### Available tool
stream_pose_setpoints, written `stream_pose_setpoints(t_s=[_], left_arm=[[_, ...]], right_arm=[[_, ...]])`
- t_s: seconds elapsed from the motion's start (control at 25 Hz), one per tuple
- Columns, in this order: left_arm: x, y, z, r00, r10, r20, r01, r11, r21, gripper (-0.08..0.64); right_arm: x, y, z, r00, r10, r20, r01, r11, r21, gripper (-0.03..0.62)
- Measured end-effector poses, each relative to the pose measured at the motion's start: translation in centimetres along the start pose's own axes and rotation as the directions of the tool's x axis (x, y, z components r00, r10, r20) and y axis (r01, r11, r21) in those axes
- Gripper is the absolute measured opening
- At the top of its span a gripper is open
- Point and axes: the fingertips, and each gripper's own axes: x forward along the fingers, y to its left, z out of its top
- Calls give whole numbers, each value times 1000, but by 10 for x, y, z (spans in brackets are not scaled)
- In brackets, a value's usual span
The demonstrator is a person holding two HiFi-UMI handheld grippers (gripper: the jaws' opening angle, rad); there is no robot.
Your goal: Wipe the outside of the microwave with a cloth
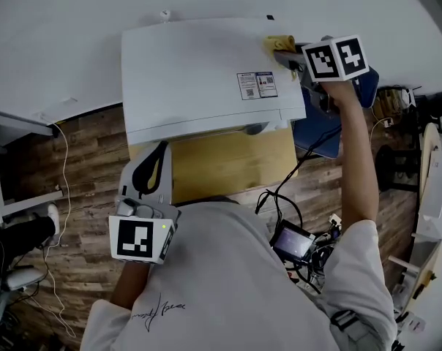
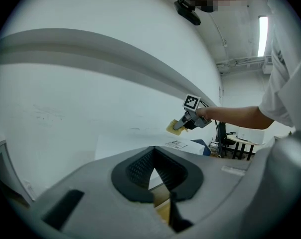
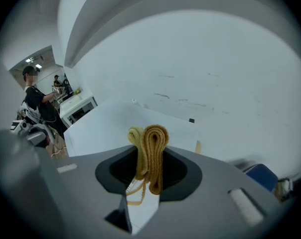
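The white microwave fills the middle of the head view, seen from above, with a label on its top. A folded yellow cloth rests on the top's far right corner, and my right gripper is shut on it. In the right gripper view the cloth stands bunched between the jaws of that gripper, above the microwave's top. My left gripper hangs in front of the microwave's door, shut on nothing. In the left gripper view its tips meet, and the right gripper holds the cloth beyond.
The microwave stands on a yellow table against a white wall. A blue chair is at the right, with cables and a small screen device on the wooden floor. White furniture stands left. A person stands in the background.
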Motion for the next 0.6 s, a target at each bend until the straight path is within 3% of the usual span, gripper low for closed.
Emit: stream_pose_setpoints(t_s=[0.28, 0.6], left_arm=[[1, -4, 1, 1000, 9, -4, -9, 1000, 4, -8], [2, -7, -2, 1000, 14, -5, -14, 1000, -2, -9]], right_arm=[[-8, -49, -29, 988, -139, -64, 138, 990, -14, 121], [4, -54, -40, 979, -175, -100, 172, 984, -44, 121]])
